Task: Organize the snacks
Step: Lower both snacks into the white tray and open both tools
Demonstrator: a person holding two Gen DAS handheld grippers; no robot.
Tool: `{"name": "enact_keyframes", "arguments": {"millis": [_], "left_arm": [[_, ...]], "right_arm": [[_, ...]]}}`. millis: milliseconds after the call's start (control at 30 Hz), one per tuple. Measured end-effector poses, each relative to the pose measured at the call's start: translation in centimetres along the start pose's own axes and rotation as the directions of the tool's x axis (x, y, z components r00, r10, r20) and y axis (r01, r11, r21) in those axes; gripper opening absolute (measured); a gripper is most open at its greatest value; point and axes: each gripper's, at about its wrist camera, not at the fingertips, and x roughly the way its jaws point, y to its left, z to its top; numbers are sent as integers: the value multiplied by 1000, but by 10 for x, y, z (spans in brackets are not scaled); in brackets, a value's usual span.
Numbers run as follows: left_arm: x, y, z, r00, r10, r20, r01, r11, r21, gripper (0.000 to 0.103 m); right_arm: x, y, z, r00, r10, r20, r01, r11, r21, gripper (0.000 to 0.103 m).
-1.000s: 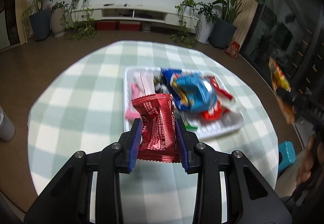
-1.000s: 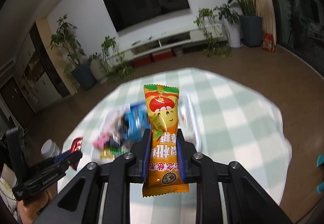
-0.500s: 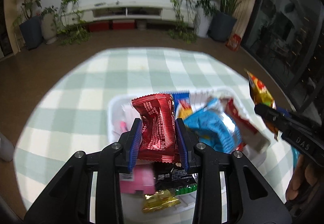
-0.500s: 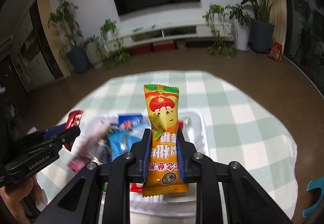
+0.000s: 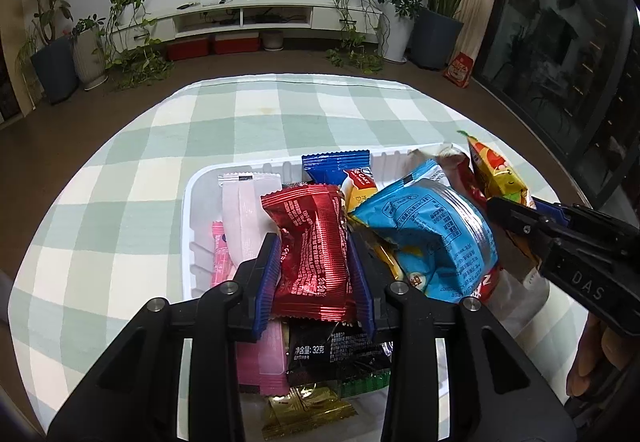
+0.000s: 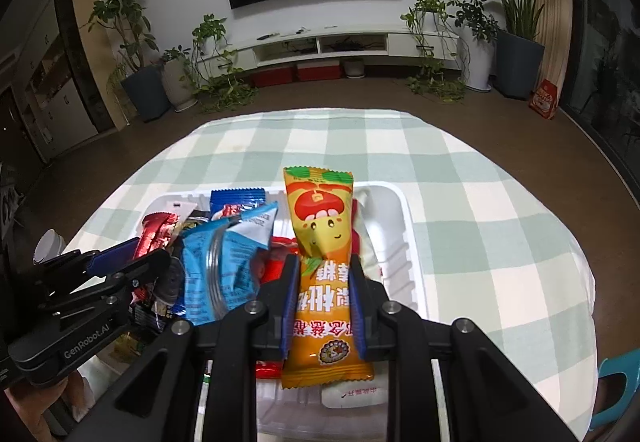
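My left gripper (image 5: 314, 262) is shut on a red foil snack packet (image 5: 312, 246) and holds it over the left half of a white tray (image 5: 188, 234). My right gripper (image 6: 322, 294) is shut on an orange-yellow snack packet (image 6: 322, 242) and holds it over the tray's (image 6: 408, 242) right half. The tray holds several snacks, among them a light blue bag (image 5: 432, 238), a dark blue packet (image 5: 334, 164), pink and white packets (image 5: 244, 210), a black packet (image 5: 332, 350) and a gold one (image 5: 308, 408). Each gripper shows in the other's view, the left (image 6: 136, 262) and the right (image 5: 508, 210).
The tray sits on a round table with a green and white checked cloth (image 5: 120, 178). A grey cup (image 6: 48, 246) stands at the table's left edge. A teal chair (image 6: 616, 394) is at the right. A TV unit and potted plants line the far wall.
Both grippers have moved forward and down, from beside the tray to right over it, each still holding its packet. The tray now fills the lower middle of both views.
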Motion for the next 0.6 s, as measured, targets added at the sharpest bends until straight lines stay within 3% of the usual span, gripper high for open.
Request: {"name": "enact_keyframes", "arguments": {"millis": [267,400,467,600], "left_arm": [[4,-3,-1,1000,6,2,-6,1000,9,47],[-2,-5,-2,1000,15,10,-16,1000,7,65],[-1,-3,-2,1000,19,7,-19,1000,-2,66],[-6,0,-2,999,30,14,-29,999,-15,80]], "right_arm": [[5,8,-4,1000,-23,-6,23,999,-42,26],[3,10,-4,1000,-17,-11,16,999,-45,27],[3,11,-4,1000,-11,-18,10,999,-50,31],[0,14,-6,1000,-11,-17,10,998,-68,42]]}}
